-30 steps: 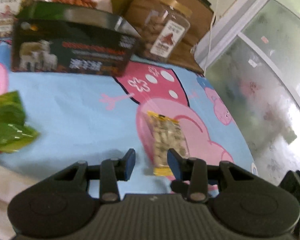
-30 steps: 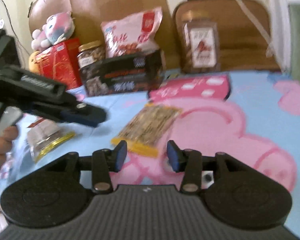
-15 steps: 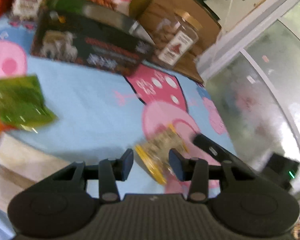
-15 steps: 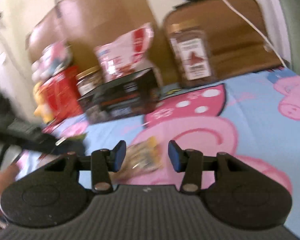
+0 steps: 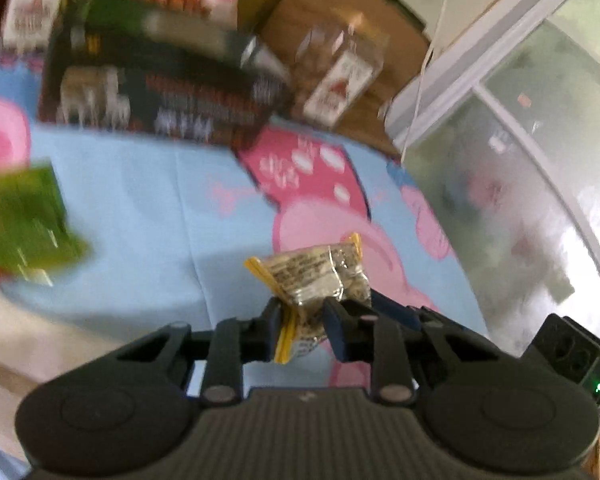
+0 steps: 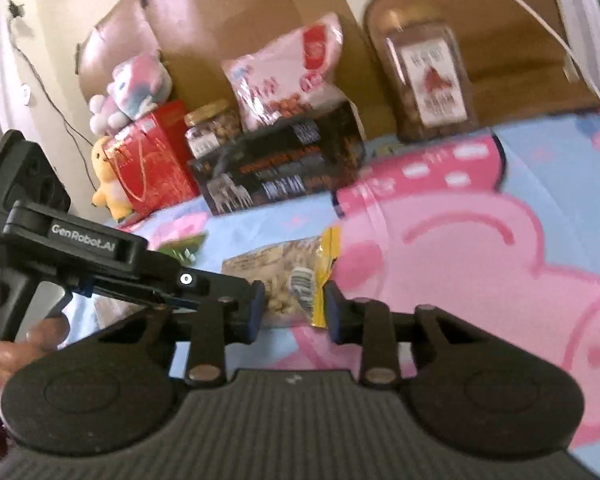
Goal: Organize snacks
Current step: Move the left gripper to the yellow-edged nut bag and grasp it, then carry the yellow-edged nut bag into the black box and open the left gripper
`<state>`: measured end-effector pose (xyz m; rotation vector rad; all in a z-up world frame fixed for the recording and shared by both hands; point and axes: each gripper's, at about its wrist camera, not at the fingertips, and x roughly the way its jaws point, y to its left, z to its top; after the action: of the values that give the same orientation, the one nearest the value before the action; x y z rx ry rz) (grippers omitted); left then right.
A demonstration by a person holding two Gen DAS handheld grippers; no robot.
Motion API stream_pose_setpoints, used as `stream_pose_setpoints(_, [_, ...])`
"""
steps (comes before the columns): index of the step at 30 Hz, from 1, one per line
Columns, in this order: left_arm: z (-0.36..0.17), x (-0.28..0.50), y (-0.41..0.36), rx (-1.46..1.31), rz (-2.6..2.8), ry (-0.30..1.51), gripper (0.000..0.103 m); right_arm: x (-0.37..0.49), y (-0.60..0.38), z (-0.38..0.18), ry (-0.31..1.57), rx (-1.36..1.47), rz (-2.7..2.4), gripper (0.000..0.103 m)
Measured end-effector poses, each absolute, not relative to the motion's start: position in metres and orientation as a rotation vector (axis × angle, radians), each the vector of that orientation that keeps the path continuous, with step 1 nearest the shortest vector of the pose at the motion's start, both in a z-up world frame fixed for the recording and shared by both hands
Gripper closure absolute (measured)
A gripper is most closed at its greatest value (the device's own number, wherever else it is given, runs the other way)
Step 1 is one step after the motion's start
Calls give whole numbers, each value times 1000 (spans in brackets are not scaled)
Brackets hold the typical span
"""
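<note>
A clear packet of nuts (image 5: pixel 316 272) with yellow end seams stands crumpled and raised off the blue cartoon-pig sheet (image 5: pixel 140 200). My left gripper (image 5: pixel 304 320) has its jaws closing, and its blue pads pinch the packet's near yellow seam. In the right wrist view the same packet (image 6: pixel 276 268) fills the gap of my right gripper (image 6: pixel 294 308), whose jaws are also closing, with the pads against its two sides. The left gripper's handle (image 6: pixel 80 240) reaches in from the left, held by a hand (image 6: pixel 16 344). One right finger (image 5: pixel 396 308) shows just behind the left gripper's right pad.
A black box (image 6: pixel 284 164) lies at the back, with a pink snack bag (image 6: pixel 288 68) on it. A tall clear jar (image 6: pixel 428 80), a small jar (image 6: pixel 212 128), a red gift bag (image 6: pixel 152 160) and plush toys stand alongside. A green packet (image 5: pixel 20 216) lies left. A glass door (image 5: pixel 520 160) is right.
The nut packet lay flat on the sheet a second ago; now it is bunched up and lifted between both grippers. Both pairs of jaws have narrowed onto it.
</note>
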<state>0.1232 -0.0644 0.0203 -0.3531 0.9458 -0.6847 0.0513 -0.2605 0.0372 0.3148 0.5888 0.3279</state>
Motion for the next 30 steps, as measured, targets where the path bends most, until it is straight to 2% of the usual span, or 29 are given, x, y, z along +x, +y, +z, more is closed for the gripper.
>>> stream_pose_setpoints(10, [84, 212, -39, -314, -564, 745, 80, 166, -223, 78, 404, 203, 381, 70])
stream_pose_setpoints(18, [56, 280, -53, -286, -494, 770, 79, 233, -216, 59, 423, 150, 308, 70])
stream_pose_setpoints(21, [48, 286, -57, -260, -439, 754, 78, 239, -214, 50, 426, 111, 280, 66])
stream_pose_setpoints(23, [47, 286, -55, -262, -419, 740, 78, 235, -218, 47, 398, 112, 249, 53])
stream_pose_setpoints(30, [71, 237, -17, -314, -433, 682, 78, 200, -237, 68, 339, 213, 257, 52])
